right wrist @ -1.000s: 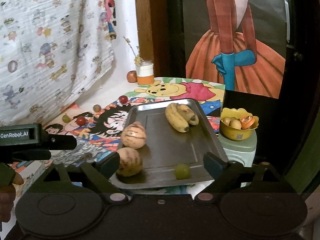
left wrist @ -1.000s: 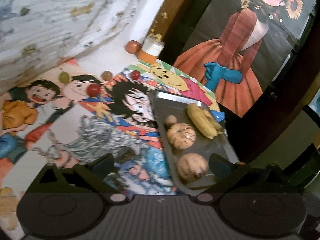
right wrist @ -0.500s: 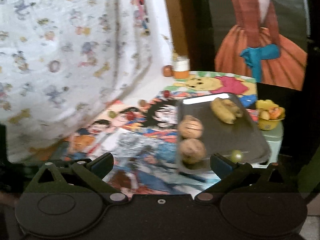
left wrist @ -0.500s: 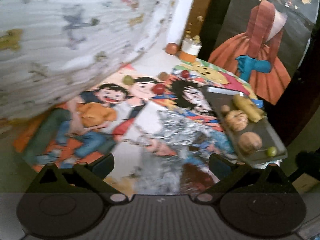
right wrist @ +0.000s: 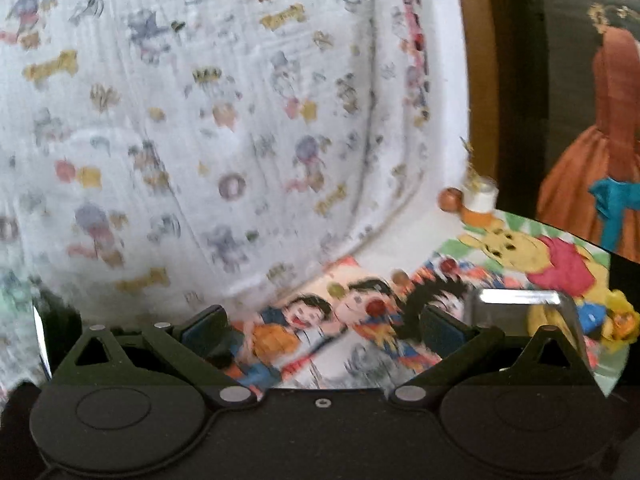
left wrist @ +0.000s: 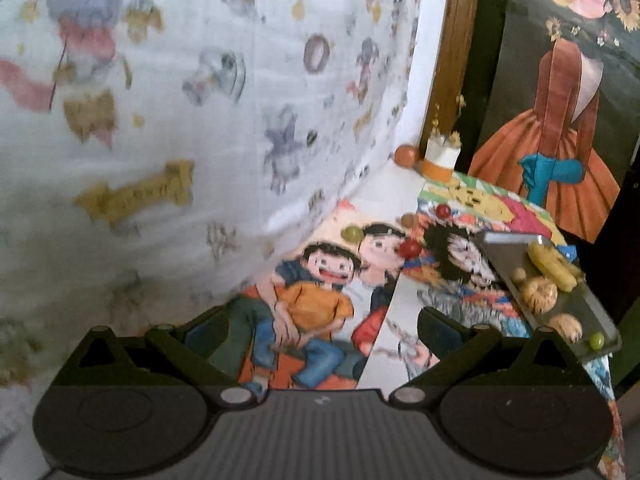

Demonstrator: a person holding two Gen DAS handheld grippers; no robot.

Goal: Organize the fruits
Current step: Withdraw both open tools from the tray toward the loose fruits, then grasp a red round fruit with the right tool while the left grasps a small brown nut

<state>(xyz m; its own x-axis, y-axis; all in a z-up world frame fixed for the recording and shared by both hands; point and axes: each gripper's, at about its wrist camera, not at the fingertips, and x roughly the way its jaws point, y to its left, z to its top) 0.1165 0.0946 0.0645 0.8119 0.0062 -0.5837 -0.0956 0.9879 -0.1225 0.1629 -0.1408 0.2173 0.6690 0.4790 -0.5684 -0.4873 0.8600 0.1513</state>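
A metal tray (left wrist: 590, 304) at the right of the cartoon-print table holds bananas (left wrist: 554, 266), two tan round fruits (left wrist: 540, 294) and a green grape (left wrist: 597, 340). Loose on the table lie a red fruit (left wrist: 410, 247), a green fruit (left wrist: 352, 233), a brown one (left wrist: 409, 220) and another red one (left wrist: 443, 211). My left gripper (left wrist: 320, 324) is open and empty, low and well back from them. My right gripper (right wrist: 320, 324) is open and empty; its blurred view shows the tray (right wrist: 520, 300) and the loose fruits (right wrist: 376, 306).
A patterned white cloth (left wrist: 200, 120) hangs along the left. A white-and-orange jar (left wrist: 440, 158) and an orange-red fruit (left wrist: 406, 156) stand at the far end by a wooden frame. A yellow bowl (right wrist: 620, 316) sits right of the tray.
Both grippers have pulled back and swung left, away from the tray. The tray and fruits now sit farther off to the right. Both stay open and empty.
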